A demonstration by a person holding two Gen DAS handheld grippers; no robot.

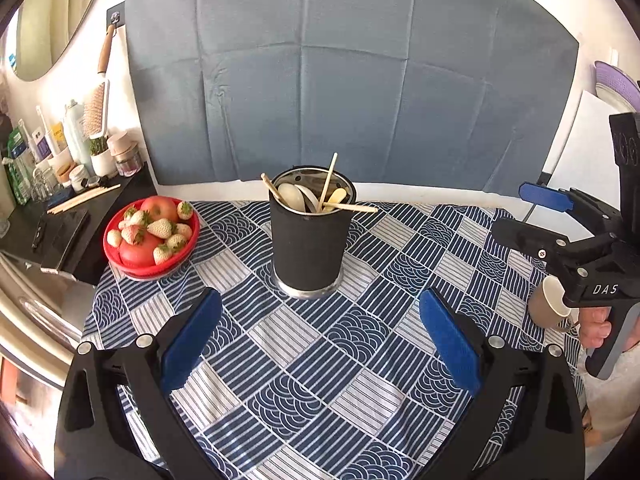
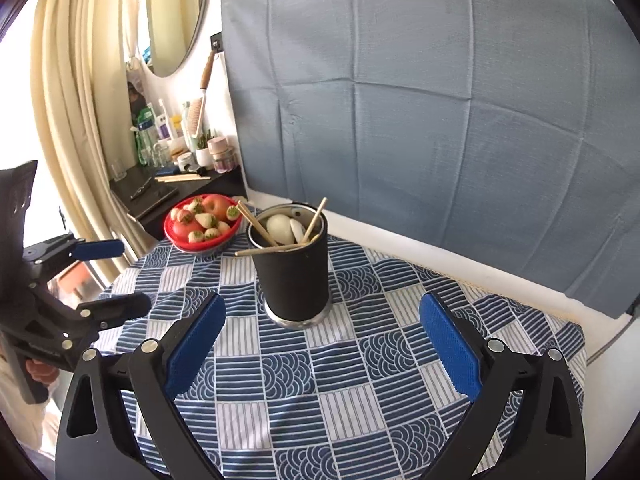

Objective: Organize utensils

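Open cloth (image 1: 320,360) before the holder (image 1: 308,248); fruit bowl (image 1: 152,236) crowds its left.

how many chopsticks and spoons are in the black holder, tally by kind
Thin wooden chopsticks in the black cylindrical utensil holder: 3 visible
Cream ceramic spoons: 3 visible, though they overlap, so this count is less certain
Total: 6

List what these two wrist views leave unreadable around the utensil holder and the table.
- Lower ends of the chopsticks and spoons: hidden inside the black holder, both views.
- Beige cup: partly covered by the right claw, left wrist view; out of the right wrist view.
- Bottle labels on the side shelf: too small.
- Table's near edge: cut off by each claw's own body.
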